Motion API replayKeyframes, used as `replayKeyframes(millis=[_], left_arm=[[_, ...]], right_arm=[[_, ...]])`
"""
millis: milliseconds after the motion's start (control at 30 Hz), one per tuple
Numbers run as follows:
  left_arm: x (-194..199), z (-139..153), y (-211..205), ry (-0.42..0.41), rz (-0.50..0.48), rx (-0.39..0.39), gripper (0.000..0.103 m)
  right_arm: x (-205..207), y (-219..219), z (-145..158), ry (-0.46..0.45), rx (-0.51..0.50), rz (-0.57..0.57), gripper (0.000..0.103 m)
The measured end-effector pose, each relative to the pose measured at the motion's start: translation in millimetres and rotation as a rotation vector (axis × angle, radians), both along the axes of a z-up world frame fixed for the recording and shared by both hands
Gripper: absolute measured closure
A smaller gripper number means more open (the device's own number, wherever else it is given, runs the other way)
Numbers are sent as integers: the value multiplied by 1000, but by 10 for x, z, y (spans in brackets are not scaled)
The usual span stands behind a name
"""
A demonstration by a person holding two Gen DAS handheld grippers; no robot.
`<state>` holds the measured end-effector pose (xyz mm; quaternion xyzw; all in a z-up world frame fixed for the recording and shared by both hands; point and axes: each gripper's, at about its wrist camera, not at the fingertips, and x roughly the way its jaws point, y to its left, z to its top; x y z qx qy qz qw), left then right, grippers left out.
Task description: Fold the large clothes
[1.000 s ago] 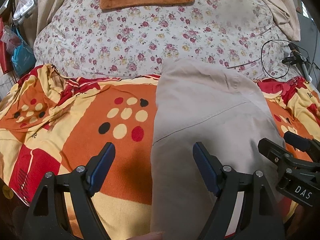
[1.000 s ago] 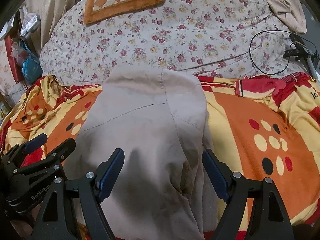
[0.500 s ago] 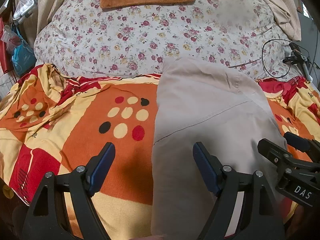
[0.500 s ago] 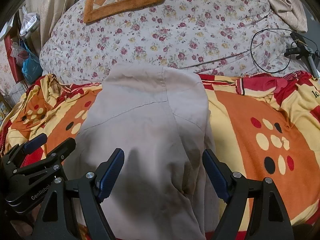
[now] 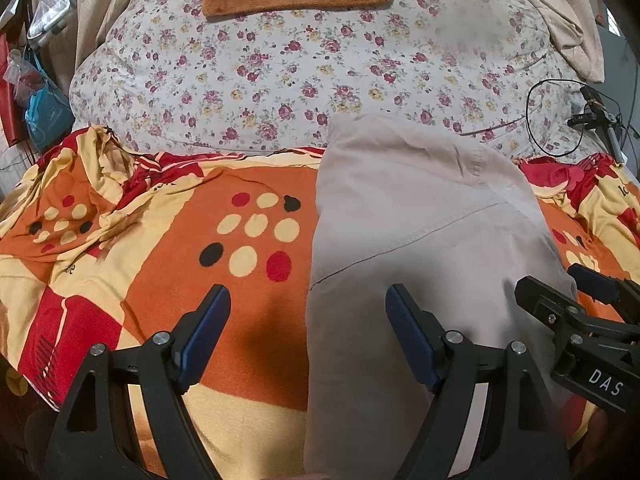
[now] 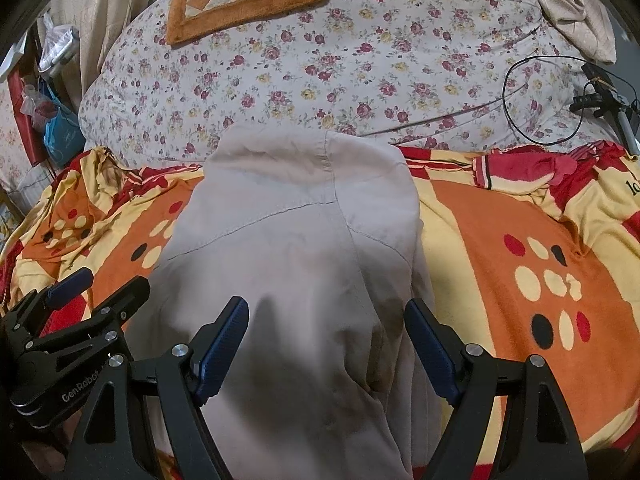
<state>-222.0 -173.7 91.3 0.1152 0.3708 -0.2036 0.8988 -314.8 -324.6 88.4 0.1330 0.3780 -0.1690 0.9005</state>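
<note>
both tools gape wide, holding nothing. the beige garment (image 6: 304, 264) ahead of the right tool (image 6: 326, 342) looks soft, limp, light; pinch a near hem corner.

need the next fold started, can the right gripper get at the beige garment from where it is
Probably yes: the right gripper is open directly over the beige garment, which lies flat on the orange patterned blanket with nothing covering it.

Our right gripper (image 6: 326, 340) hovering with jaws wide apart over the beige garment (image 6: 296, 264), nothing between them, garment lying lengthwise on the orange, red and yellow blanket (image 6: 520, 240), our left gripper (image 6: 80, 292) alongside, floral quilt (image 6: 360, 60) beyond.
</note>
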Motion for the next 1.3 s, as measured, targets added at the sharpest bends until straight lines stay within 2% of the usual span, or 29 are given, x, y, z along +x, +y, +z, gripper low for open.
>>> replayKeyframes(millis=[1300], left_arm=[[13,-11,-27,3,2,14,23]], right_arm=[[51,10,-38,14,3,4,21]])
